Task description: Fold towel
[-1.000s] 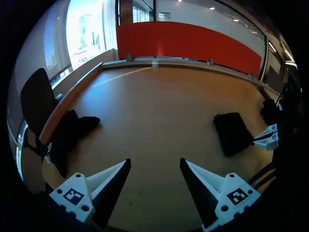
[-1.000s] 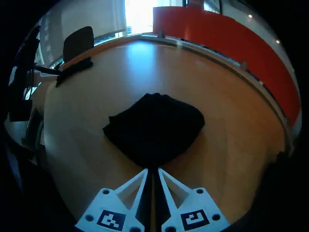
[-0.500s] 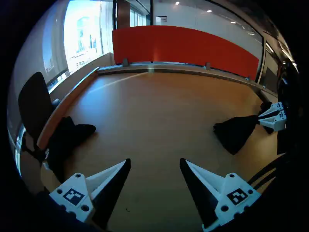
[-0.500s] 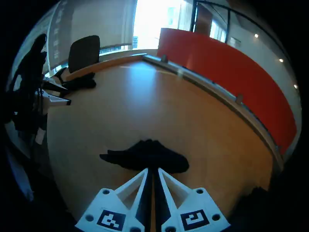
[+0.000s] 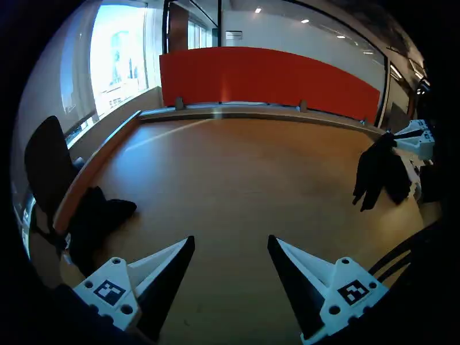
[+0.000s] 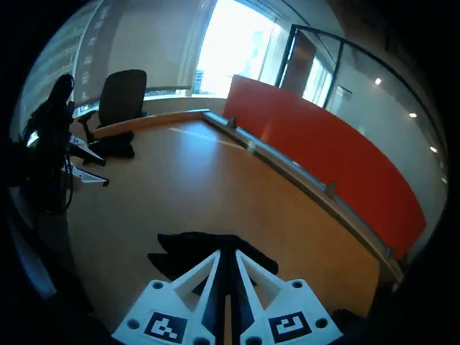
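Black cloth towel (image 5: pixel 379 169) dangles from right gripper (image 6: pixel 228 259)

Left gripper (image 5: pixel 230 253) gapes wide, holding nothing, above the brown wooden table's (image 5: pixel 241 172) near edge. Farther off, the right gripper's closed fingers pinch the towel's top, near the table's right edge

Blown-out window (image 6: pixel 241 52) glare, ceiling spotlights (image 5: pixel 259 10), sharp centre, curved fisheye edges

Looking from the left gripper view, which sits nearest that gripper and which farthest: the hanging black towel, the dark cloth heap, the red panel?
1. The dark cloth heap, left, at the edge of the table.
2. The black towel, right, hanging from the right gripper.
3. The red panel, beyond the table's far end.
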